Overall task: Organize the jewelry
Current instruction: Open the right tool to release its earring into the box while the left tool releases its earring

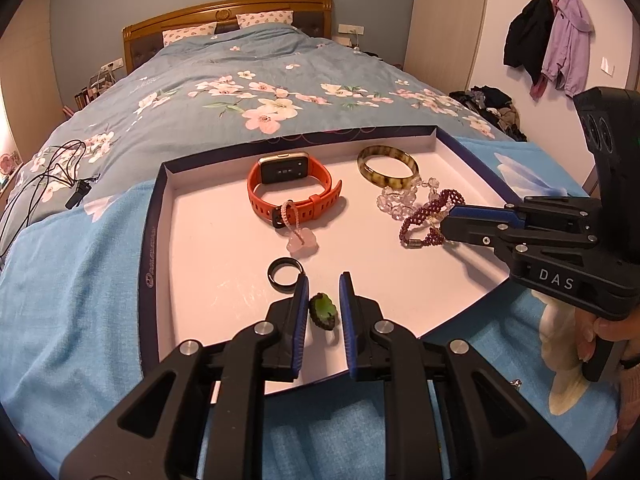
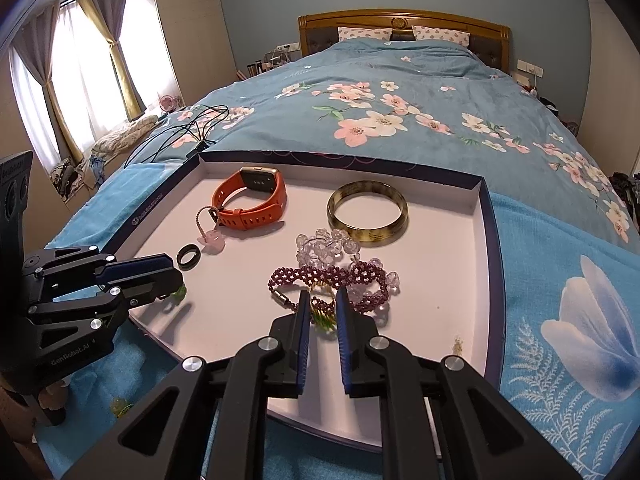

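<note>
A shallow white tray with a dark blue rim [image 1: 160,208] [image 2: 490,240] lies on the bed. In it are an orange smartwatch [image 1: 292,188] [image 2: 252,200], a pink charm on a cord [image 1: 300,242] [image 2: 212,238], a black ring [image 1: 285,272] [image 2: 188,257], a mottled bangle [image 1: 387,168] [image 2: 367,218], clear beads [image 1: 396,200] [image 2: 328,246] and a purple beaded bracelet [image 1: 424,220] [image 2: 332,280]. My left gripper [image 1: 324,292] [image 2: 182,280] is open around a green ornament [image 1: 324,312]. My right gripper [image 2: 322,308] [image 1: 446,226] is open around a gold and green piece [image 2: 322,316] by the bracelet.
The tray sits on a light blue cloth [image 1: 72,280] [image 2: 560,320] over a floral duvet [image 1: 260,80]. Black cables [image 1: 52,176] [image 2: 188,128] lie left of the tray. A small charm [image 2: 457,346] lies at the tray's near right corner. Coats [image 1: 548,40] hang on the wall.
</note>
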